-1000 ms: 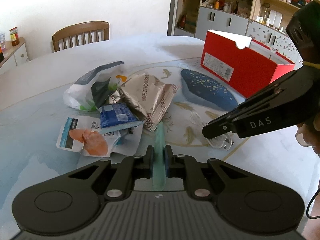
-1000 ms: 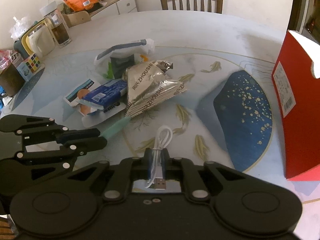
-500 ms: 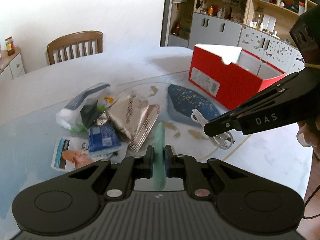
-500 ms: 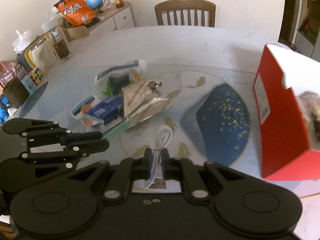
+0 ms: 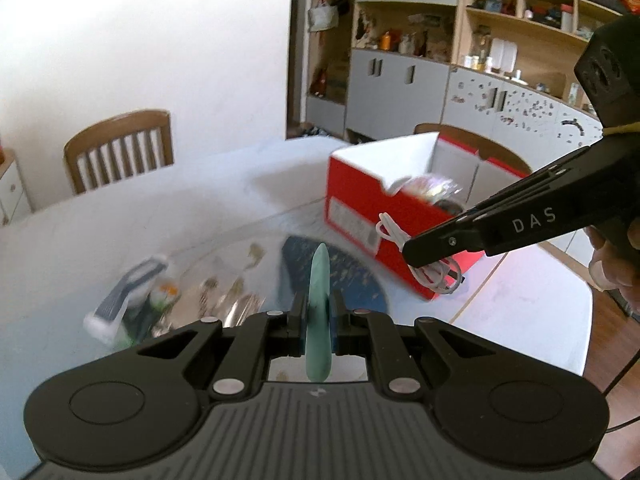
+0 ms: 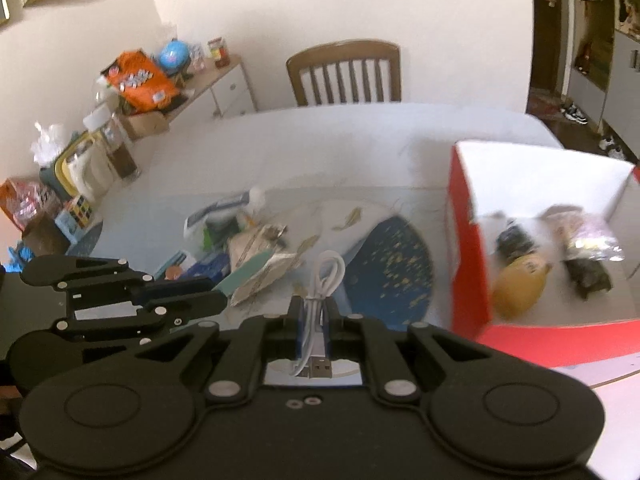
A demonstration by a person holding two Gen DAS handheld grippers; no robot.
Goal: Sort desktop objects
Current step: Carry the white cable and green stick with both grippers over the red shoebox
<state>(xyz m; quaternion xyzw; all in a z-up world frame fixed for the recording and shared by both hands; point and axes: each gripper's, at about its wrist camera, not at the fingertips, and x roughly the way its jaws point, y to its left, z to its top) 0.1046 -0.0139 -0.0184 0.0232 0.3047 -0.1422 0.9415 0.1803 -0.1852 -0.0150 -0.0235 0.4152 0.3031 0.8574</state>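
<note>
My left gripper (image 5: 318, 312) is shut on a flat mint-green stick (image 5: 319, 304) and holds it high above the table; it also shows in the right wrist view (image 6: 188, 300). My right gripper (image 6: 314, 322) is shut on a coiled white USB cable (image 6: 322, 280), which also shows in the left wrist view (image 5: 416, 256) in front of the open red box (image 5: 372, 204). The box (image 6: 468, 248) holds a yellow pouch (image 6: 516, 284) and dark packets. A pile of snack bags (image 6: 248, 248) lies on the table to the left.
A blue speckled patch (image 6: 392, 276) is part of the round table's top. A wooden chair (image 6: 344, 72) stands behind the table. A side cabinet with jars, a kettle and a cube (image 6: 80, 212) stands at left. Shelves and cupboards (image 5: 440, 60) fill the far wall.
Both grippers have risen and swung toward the red box with their loads. The box's inside has come into view, and the snack pile has dropped lower and farther away.
</note>
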